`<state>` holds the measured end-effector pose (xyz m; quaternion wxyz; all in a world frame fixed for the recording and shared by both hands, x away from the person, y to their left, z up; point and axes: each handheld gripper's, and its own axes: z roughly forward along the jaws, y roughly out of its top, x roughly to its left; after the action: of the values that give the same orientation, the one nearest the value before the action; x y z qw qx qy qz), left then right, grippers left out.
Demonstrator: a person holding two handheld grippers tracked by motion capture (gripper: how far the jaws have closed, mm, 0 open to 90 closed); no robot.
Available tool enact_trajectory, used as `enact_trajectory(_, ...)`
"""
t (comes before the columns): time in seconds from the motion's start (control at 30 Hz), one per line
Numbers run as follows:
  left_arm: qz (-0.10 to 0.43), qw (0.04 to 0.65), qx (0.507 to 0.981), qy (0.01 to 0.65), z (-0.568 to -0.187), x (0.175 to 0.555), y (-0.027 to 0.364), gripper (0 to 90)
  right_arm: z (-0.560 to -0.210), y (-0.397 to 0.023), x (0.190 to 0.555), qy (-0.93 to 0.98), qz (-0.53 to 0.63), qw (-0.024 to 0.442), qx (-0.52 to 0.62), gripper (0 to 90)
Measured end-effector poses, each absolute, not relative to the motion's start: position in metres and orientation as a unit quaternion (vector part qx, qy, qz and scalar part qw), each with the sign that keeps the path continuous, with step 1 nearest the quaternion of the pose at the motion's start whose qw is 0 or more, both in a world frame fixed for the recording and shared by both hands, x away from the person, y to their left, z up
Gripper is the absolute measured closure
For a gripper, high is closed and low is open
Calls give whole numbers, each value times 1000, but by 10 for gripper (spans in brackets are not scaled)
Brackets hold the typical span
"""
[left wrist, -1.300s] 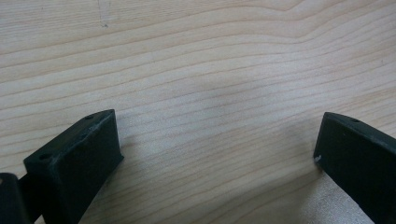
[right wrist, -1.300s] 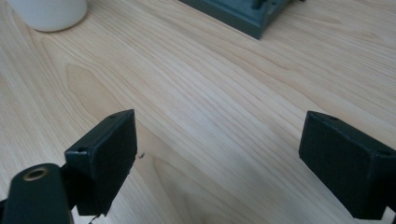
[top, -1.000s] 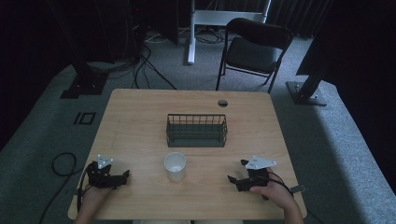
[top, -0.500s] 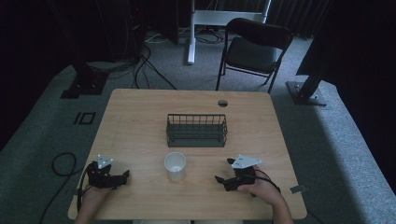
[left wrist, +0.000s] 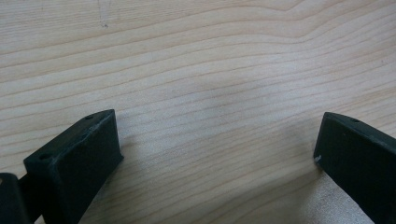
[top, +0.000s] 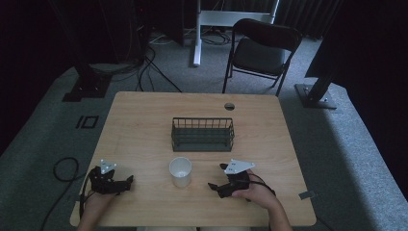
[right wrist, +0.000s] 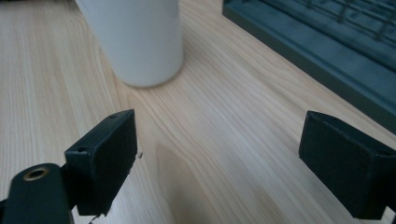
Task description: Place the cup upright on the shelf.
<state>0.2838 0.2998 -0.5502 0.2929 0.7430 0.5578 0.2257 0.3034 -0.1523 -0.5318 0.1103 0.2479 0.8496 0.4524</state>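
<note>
- Standing upright near the table's (top: pixel 144 115) front edge, a white cup (top: pixel 180 171) sits just before a dark wire basket (top: pixel 203 134).
- Right gripper (top: pixel 217 179) lies beside it, jaws wide apart, holding nothing.
- Left gripper (top: pixel 126 182) rests well apart, likewise spread and empty.

Desk: one (top: pixel 144 120), light wood, with one round cable hole (top: pixel 229 106) near its far edge.
Cups: one white cup (top: pixel 180 171), upright toward the desk's near edge.
Wire baskets: one dark basket (top: pixel 203 134), at the desk's middle.
Grippers: two, left gripper (top: pixel 122 183) by the near left corner, right gripper (top: pixel 217 178) toward the near right; each with two black jaws spread wide.
Hands: two, one on each gripper.
Folding chairs: one (top: pixel 262 50), beyond the far edge.
</note>
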Motion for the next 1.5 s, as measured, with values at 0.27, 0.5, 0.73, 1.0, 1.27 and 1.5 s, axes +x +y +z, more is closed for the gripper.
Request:
enact_trajectory(0.27, 226, 293, 743, 558, -550, 284, 300, 7, -529, -128, 305, 848, 468, 101, 229, 112)
enact_trajectory(0.5, 226, 293, 743, 558, -550, 284, 300, 6, -528, -110, 305, 847, 477, 93, 214, 112)
enact_trajectory(0.73, 226, 293, 743, 558, -550, 284, 300, 7, -527, -94, 306, 847, 483, 87, 201, 113)
enact_trajectory(1.0, 226, 293, 743, 558, -550, 284, 300, 7, -524, -80, 307, 846, 492, 82, 191, 113)
enact_trajectory(1.27, 226, 293, 743, 558, -550, 284, 300, 7, -520, -67, 310, 842, 500, 78, 184, 113)
enact_trajectory(1.5, 226, 293, 743, 558, -550, 284, 300, 7, -517, -57, 312, 835, 513, 86, 179, 138)
